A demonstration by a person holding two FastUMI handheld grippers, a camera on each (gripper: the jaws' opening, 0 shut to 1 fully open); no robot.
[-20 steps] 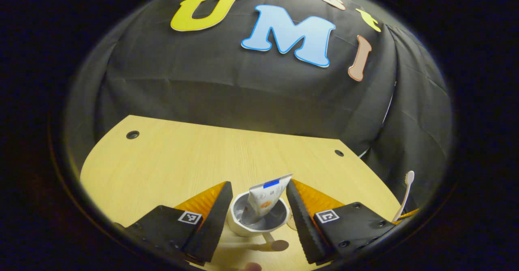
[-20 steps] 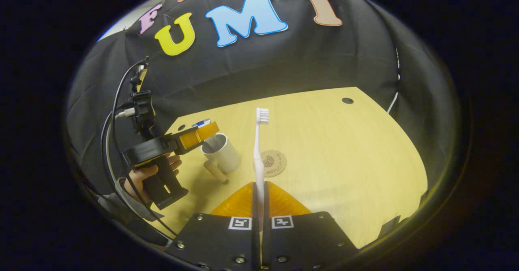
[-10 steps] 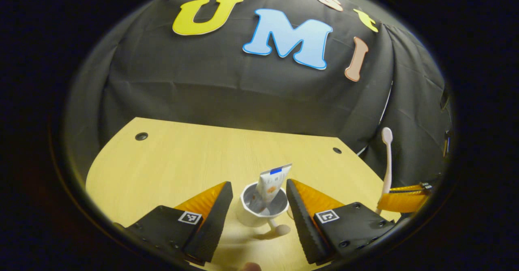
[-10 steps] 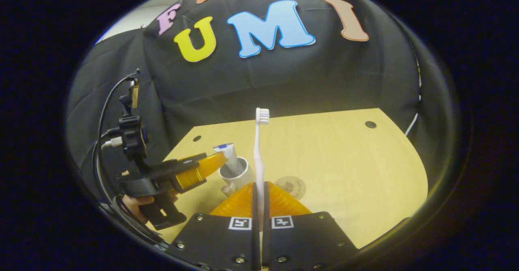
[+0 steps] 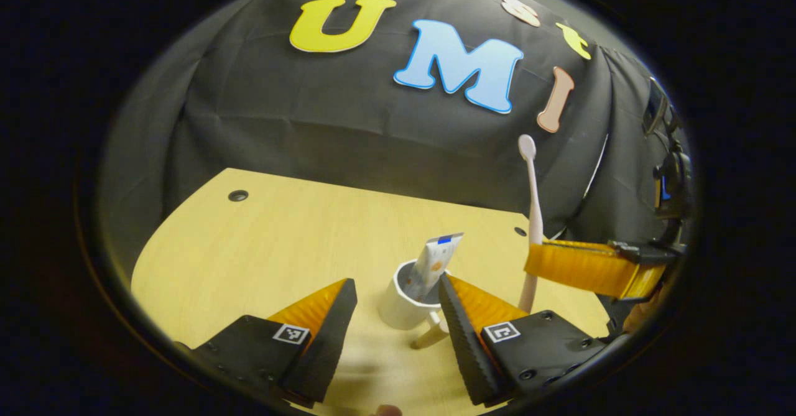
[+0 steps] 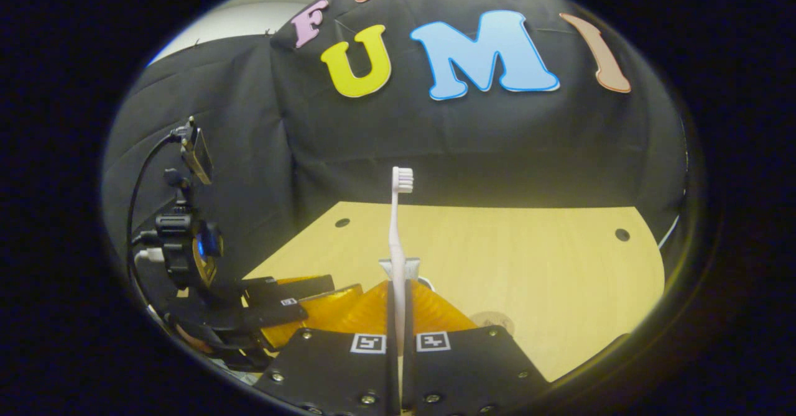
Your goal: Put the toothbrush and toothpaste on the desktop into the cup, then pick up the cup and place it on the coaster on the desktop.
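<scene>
One item, the toothpaste tube [image 5: 437, 258], is already standing in the white mug [image 5: 407, 301]. Right gripper [image 6: 398, 307] is clamping the toothbrush [image 6: 397, 229] upright; left gripper [image 5: 398, 316] is gaping wide, mug just ahead. Centre the handle end over the rim before releasing.

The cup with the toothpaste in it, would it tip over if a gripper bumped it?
Probably not easily: the cup stands squat and upright on the desk. The toothpaste leans above its rim, so a knock there might rock it. It's likely hard and smooth, perhaps slippery.
</scene>
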